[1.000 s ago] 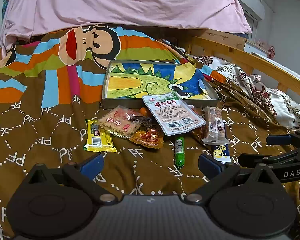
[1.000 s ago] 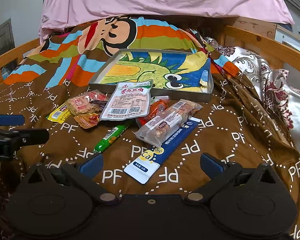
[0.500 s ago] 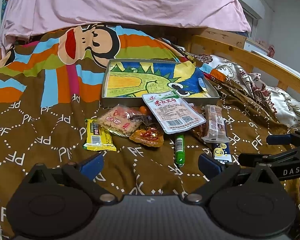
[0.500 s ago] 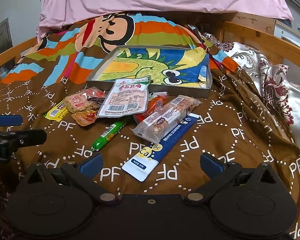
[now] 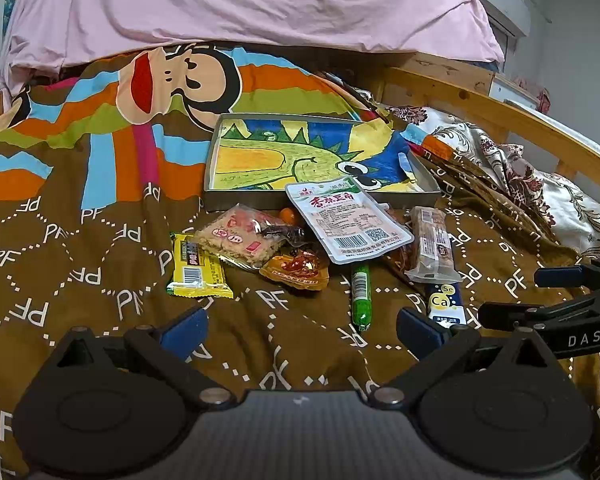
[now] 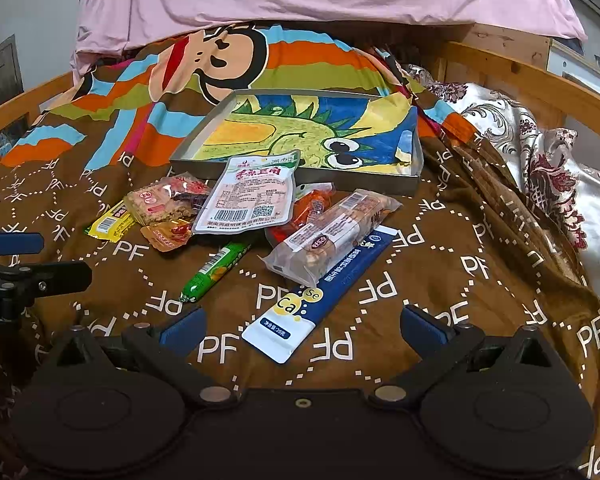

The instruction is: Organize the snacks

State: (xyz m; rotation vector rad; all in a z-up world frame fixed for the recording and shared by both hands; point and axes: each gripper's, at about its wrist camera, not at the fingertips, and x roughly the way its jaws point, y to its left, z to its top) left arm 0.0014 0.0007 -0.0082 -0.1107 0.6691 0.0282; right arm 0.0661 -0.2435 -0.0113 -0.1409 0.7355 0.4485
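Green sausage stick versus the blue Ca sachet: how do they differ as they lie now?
The green sausage stick is a thin round tube pinched at its ends; the blue Ca sachet is a flat, wider and longer strip. The stick's far end runs under the white pouch; the sachet's far end is covered by the clear nut-bar pack. Both lie on the brown blanket, outside the tray, and neither is gripped.

The white pouch (image 5: 348, 220) is covering part of the orange packets (image 6: 312, 210); the blue box (image 5: 446, 304) is lying half under the nut bar (image 5: 432, 246).
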